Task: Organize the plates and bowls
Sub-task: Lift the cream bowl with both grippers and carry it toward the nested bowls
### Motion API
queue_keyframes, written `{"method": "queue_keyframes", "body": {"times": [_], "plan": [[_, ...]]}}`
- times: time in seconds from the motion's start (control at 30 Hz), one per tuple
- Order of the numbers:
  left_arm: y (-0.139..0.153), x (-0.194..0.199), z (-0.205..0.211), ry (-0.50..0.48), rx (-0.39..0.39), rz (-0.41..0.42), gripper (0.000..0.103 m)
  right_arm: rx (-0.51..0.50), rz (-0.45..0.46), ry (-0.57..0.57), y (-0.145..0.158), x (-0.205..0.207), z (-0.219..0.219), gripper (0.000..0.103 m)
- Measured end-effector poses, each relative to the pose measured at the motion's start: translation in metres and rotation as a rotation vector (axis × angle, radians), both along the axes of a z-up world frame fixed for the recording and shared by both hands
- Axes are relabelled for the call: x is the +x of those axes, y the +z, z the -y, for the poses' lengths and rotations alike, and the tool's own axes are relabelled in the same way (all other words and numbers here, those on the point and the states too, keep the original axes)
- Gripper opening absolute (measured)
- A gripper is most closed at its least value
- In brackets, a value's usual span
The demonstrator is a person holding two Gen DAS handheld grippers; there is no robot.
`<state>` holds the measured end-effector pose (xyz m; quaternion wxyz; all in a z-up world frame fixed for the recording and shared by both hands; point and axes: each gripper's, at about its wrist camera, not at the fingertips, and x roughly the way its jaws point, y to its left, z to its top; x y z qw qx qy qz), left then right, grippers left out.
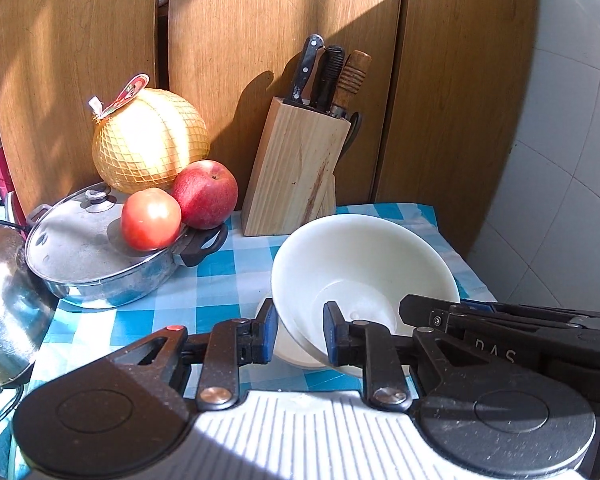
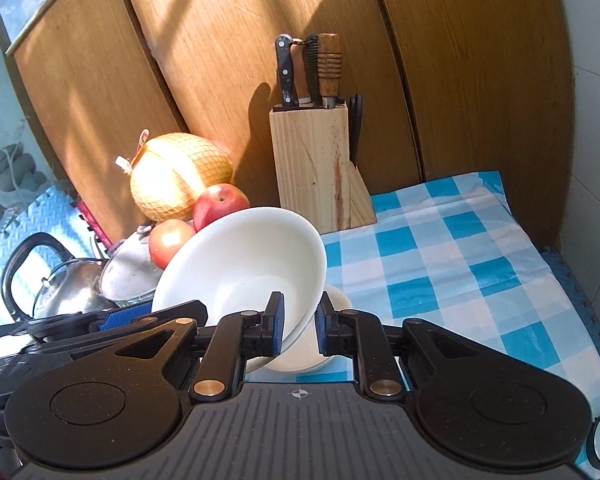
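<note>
On checked cloth (image 2: pixel 440 264), white bowl (image 1: pixel 364 264) sits tilted on plate (image 2: pixel 332 300). Left gripper (image 1: pixel 300 334) and right gripper (image 2: pixel 299 328) each straddle its rim, jaws narrow, pads not visibly pressing.

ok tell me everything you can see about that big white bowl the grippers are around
The large white bowl is plain, glossy and ceramic-looking, with a flat inner base, and looks empty. It sits tilted, nested on a smaller white dish on the blue-and-white checked tablecloth, in front of the wooden knife block. The left hand-held gripper and right hand-held gripper each straddle its rim, blue pads slightly apart.
</note>
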<state>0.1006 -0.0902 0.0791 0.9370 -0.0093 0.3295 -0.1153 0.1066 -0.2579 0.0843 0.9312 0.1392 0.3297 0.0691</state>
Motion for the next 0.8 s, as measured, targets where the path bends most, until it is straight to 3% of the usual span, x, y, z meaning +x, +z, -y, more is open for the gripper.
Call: {"method": "queue_keyframes", "body": {"times": [0.8], "plan": [[-0.046,0.056,0.002,0.016,0.029,-0.089,0.017,-0.071,-0.134,0.007,-0.045,0.044,-0.022,0.024]]}}
